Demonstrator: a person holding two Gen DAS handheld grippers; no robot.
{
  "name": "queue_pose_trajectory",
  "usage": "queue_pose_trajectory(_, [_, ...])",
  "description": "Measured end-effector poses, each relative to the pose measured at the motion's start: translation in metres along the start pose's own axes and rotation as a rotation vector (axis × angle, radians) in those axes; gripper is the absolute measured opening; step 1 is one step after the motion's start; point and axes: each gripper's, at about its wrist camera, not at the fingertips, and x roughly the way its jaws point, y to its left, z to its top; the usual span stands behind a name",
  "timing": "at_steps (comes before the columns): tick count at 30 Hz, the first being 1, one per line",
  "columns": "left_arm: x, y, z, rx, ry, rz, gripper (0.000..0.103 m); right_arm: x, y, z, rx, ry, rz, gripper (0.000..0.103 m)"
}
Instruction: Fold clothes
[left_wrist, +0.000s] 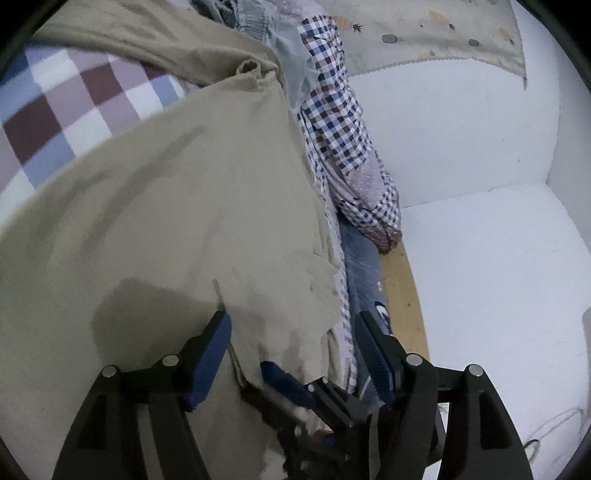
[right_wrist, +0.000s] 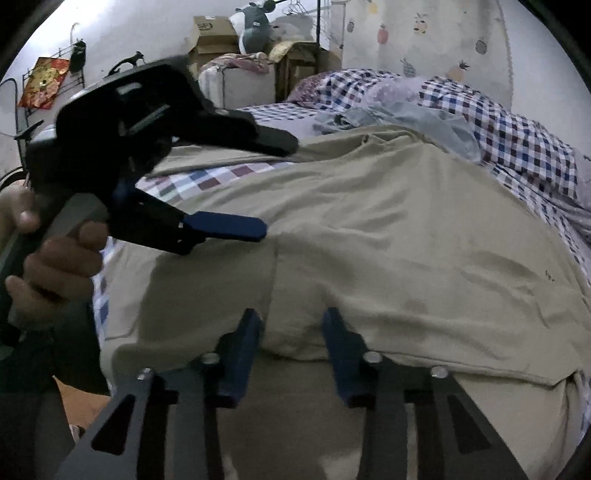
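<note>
A large beige garment (left_wrist: 177, 221) lies spread over the bed and fills most of the right wrist view as the beige garment (right_wrist: 388, 229). My left gripper (left_wrist: 293, 325) hangs open above its right edge, with nothing between the fingers. The right wrist view shows the left gripper (right_wrist: 258, 184) held in a hand (right_wrist: 55, 258), jaws wide apart over the cloth. My right gripper (right_wrist: 293, 332) is low at the garment's near folded edge. Its fingers stand partly apart with a bulge of the fold between them. One blue finger of the right gripper (left_wrist: 284, 384) shows under my left one.
A checked sheet (left_wrist: 55, 122) covers the bed under the garment. A checked quilt (left_wrist: 332, 122), a grey garment (right_wrist: 399, 118) and blue jeans (left_wrist: 364, 266) lie along the bed's side by a wooden edge (left_wrist: 400, 291). Boxes and a plush toy (right_wrist: 255, 33) stand beyond the bed.
</note>
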Motion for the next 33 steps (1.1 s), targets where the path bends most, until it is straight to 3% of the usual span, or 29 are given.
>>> queue_pose_trajectory(2, [0.001,0.0,-0.002,-0.007,0.007,-0.009,0.073,-0.005,0.0,-0.001,0.02,-0.012,0.014,0.012])
queue_pose_trajectory(7, [0.003,0.001,-0.009,-0.027,0.026,-0.031,0.073,-0.016,-0.014,0.004,0.126,-0.064,0.064,0.003])
queue_pose_trajectory(15, [0.021,-0.002,-0.022,-0.077,0.087,-0.078,0.073,-0.036,-0.041,0.009,0.307,-0.158,0.173,0.003])
queue_pose_trajectory(22, [0.042,-0.01,-0.012,-0.049,0.054,-0.066,0.072,-0.042,-0.042,0.008,0.32,-0.168,0.195,0.003])
queue_pose_trajectory(24, [0.048,-0.012,-0.01,-0.041,0.048,-0.057,0.064,-0.044,-0.042,0.005,0.323,-0.172,0.204,0.003])
queue_pose_trajectory(26, [0.055,-0.013,-0.007,-0.036,0.055,-0.027,0.031,-0.047,-0.043,0.002,0.325,-0.172,0.207,0.003])
queue_pose_trajectory(28, [0.059,-0.013,-0.005,-0.024,0.053,0.011,0.01,-0.049,-0.044,-0.001,0.328,-0.173,0.204,0.003])
queue_pose_trajectory(33, [0.057,-0.026,-0.003,0.03,0.009,0.055,0.002,-0.056,-0.051,-0.007,0.339,-0.166,0.181,0.006])
